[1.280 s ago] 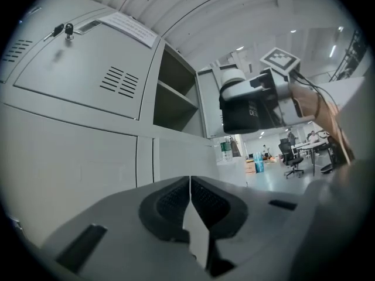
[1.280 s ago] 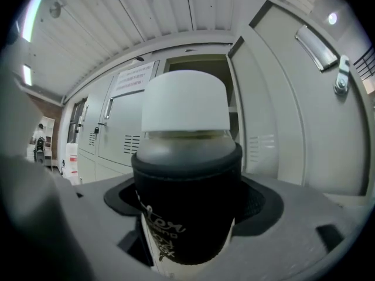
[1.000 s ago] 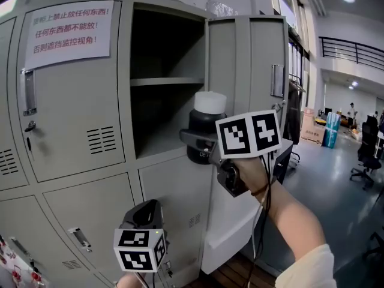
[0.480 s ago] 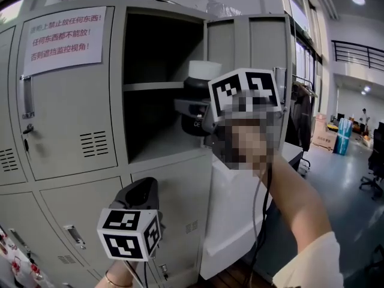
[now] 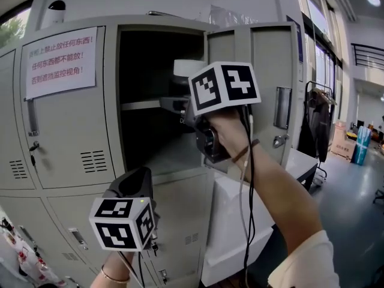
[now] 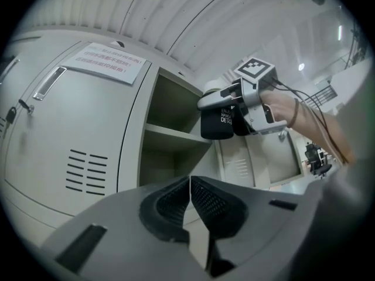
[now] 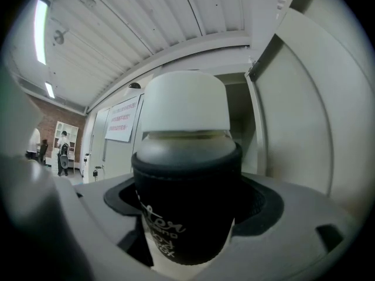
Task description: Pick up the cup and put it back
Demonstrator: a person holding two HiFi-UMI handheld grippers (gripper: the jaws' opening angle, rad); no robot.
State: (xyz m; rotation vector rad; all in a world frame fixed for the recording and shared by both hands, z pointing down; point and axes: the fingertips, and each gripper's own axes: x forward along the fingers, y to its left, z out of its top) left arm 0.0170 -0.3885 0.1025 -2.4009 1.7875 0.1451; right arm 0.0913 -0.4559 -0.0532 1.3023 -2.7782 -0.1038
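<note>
Grey lockers (image 5: 66, 131) fill the frame's left. At centre, the right gripper (image 7: 187, 215) pinches the sleeved cup (image 7: 185, 116) between its jaws. The left gripper (image 6: 190, 204), lower left, has its jaws pressed together.

Grey left claw (image 6: 188, 199) and right claw (image 7: 186, 215) carry black-and-white marker cubes (image 5: 225, 87) and black cables (image 5: 249, 173); the sleeve (image 5: 300, 263) is cream

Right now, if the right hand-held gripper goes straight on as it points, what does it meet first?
Its cup leads, toward the open locker compartment. Likely first contact: the inner shelf, about level with the cup's base; otherwise the back wall. Depth is unclear.
</note>
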